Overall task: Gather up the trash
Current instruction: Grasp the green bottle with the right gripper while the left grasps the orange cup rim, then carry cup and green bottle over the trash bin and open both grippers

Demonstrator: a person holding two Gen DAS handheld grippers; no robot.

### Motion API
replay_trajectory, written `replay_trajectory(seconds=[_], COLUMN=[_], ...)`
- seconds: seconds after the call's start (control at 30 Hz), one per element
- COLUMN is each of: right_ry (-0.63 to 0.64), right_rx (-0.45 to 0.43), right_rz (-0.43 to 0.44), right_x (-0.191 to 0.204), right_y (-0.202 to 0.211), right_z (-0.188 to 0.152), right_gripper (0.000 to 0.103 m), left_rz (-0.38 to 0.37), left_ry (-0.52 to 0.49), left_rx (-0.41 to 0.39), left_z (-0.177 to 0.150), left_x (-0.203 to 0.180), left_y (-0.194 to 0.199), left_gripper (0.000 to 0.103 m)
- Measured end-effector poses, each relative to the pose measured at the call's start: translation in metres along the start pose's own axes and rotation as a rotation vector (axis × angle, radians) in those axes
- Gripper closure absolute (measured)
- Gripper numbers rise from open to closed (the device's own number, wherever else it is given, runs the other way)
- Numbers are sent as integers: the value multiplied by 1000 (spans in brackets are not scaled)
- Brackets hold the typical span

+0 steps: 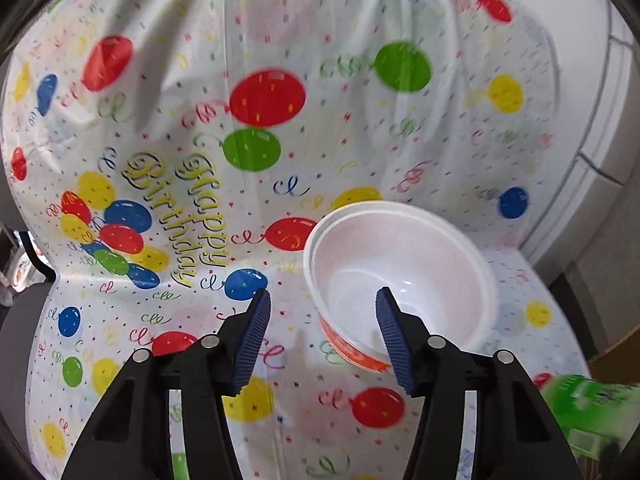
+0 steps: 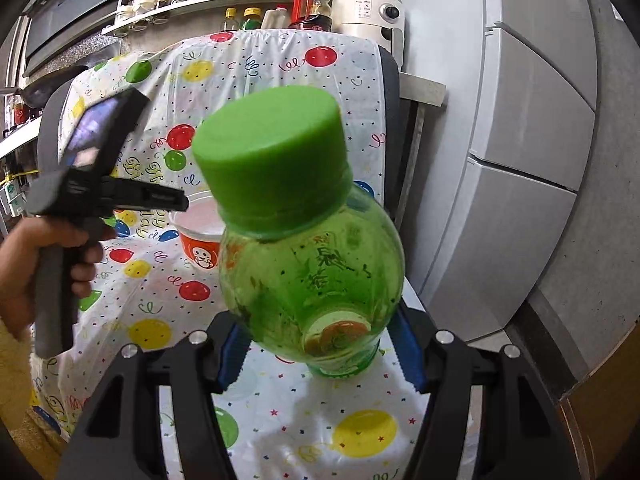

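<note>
Two claws work over the bench.
The right claw [image 2: 320, 344] pinches a green bottle [image 2: 308, 264]; the left claw [image 1: 322, 332] is spread, its right finger inside a bowl [image 1: 400, 272].

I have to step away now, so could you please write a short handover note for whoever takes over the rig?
Right gripper: shut on the green plastic bottle, capped, held clear above the birthday tablecloth.
Left gripper: open and holding nothing, with its fingers astride the near rim of the empty paper bowl, which stands upright on the tablecloth.
Done: bottle picked up.
Left: close on the bowl and lift it, then take both items to the trash; no bin is visible in either view.
</note>
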State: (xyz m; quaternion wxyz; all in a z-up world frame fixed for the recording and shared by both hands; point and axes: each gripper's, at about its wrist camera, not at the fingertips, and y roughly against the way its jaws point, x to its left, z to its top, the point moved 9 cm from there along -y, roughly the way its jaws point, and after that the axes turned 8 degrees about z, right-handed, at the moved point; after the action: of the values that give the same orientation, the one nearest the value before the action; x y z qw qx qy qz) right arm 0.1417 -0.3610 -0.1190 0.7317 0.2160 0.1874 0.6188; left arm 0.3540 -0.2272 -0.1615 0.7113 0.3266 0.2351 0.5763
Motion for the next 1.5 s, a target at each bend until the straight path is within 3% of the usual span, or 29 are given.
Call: replay_trajectory(seconds=[0.17, 0.23, 0.4, 0.7, 0.97, 1.1, 1.5], right_ry=[0, -5, -18, -79, -113, -146, -285], right_rx=[4, 3, -17, -73, -87, -82, 5], right_rz=[1, 3, 3, -20, -138, -210, -378], right_x=[0, 1, 1, -17, -52, -75, -158], right_y=[2, 3, 14, 67, 129, 158, 206], right_z=[-1, -1, 4, 7, -24, -49, -140], right_gripper=[42, 42, 42, 42, 42, 42, 43], left_rz=[14, 9, -69, -216, -325, -371, -503], left_ry=[0, -8, 21, 29, -9, -62, -279], left_rx=[44, 52, -22, -59, -132, -151, -70], left_z=[-12, -18, -26, -80, -132, -154, -209], left_x=[3, 3, 6, -5, -55, -85, -206], left_y=[-23, -25, 16, 115, 172, 190, 206], left_gripper=[64, 84, 97, 98, 98, 98, 98])
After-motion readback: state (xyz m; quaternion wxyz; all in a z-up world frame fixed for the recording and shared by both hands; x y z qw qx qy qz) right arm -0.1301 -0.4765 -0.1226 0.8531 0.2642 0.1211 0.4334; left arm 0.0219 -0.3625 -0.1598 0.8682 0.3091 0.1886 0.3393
